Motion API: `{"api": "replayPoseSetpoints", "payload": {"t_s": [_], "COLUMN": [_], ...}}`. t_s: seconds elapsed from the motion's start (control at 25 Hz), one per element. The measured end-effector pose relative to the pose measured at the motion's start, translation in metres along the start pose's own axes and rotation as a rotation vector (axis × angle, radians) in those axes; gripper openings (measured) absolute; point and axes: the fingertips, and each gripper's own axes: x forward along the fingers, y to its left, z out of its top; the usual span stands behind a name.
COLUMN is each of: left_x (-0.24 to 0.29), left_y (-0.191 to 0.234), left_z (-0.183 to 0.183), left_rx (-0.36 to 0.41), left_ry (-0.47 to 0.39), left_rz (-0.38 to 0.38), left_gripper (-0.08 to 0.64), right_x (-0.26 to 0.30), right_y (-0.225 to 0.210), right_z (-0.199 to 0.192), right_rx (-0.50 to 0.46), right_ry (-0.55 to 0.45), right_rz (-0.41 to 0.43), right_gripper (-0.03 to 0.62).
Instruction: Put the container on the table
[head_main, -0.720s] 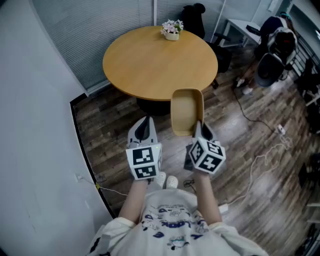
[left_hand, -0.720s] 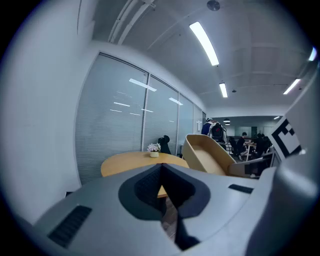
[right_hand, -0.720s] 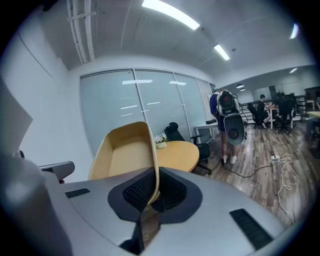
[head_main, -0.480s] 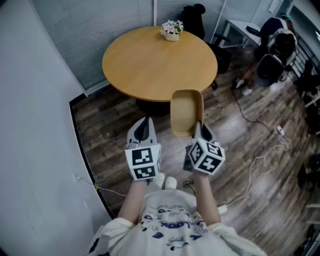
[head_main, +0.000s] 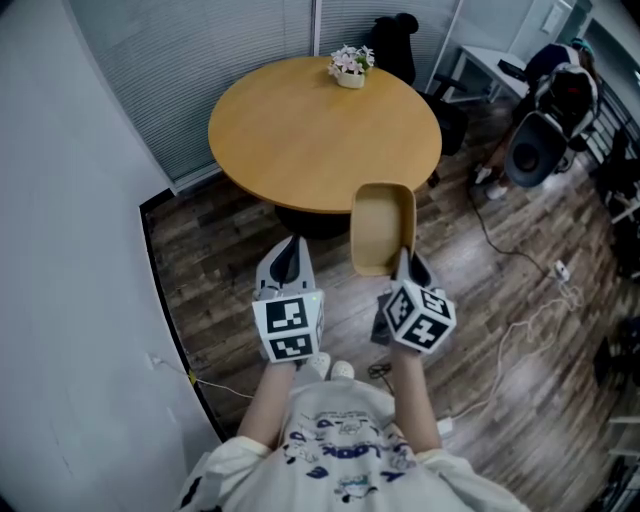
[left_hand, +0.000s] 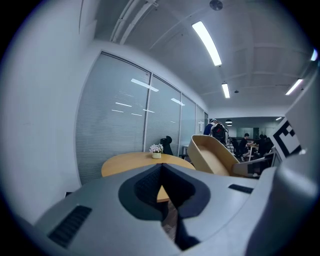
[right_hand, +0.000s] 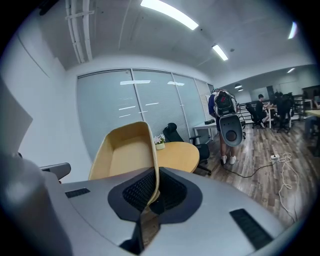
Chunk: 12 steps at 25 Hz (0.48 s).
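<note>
A tan open container hangs in the air over the wood floor, just short of the round wooden table's near edge. My right gripper is shut on its near rim; in the right gripper view the container's wall sits pinched between the jaws. My left gripper is to the left of it, shut with nothing in it. In the left gripper view the container shows at the right, with the table beyond.
A small pot of flowers stands at the table's far edge. A white wall runs down the left. Office chairs, a desk and loose cables lie to the right on the floor.
The right gripper and container have shifted slightly to the right and forward toward the table's edge. The left gripper has hardly moved.
</note>
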Motion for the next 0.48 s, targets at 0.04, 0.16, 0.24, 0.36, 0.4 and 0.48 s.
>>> {"api": "replayPoseSetpoints", "payload": {"t_s": [0.04,0.16,0.24,0.36,0.4,0.48], "left_x": [0.003,0.011,0.017,0.025,0.029,0.036], "left_y": [0.002,0.009,0.015,0.022,0.024,0.026], "left_z": [0.000,0.000,-0.001,-0.004,-0.004,-0.004], "left_rx": [-0.001,-0.002,-0.001,-0.001,-0.002,-0.006], "left_ry": [-0.002,-0.008,-0.007,0.005,0.010,0.016], "left_rz": [-0.001,-0.006,-0.010,-0.015,-0.015,-0.015], "left_gripper": [0.003,0.003,0.003,0.003,0.003,0.003], "right_x": [0.003,0.013,0.019,0.027,0.029,0.036], "right_y": [0.000,0.003,0.008,0.013,0.014,0.014], "right_z": [0.000,-0.001,-0.002,-0.003,-0.003,-0.002], "right_rx": [0.005,0.015,0.022,0.031,0.032,0.031], "right_ry": [-0.001,-0.005,-0.001,0.006,0.009,0.014], "right_rz": [-0.002,-0.014,-0.011,-0.017,-0.020,-0.022], "right_gripper": [0.018,0.018,0.018,0.018,0.018,0.018]}}
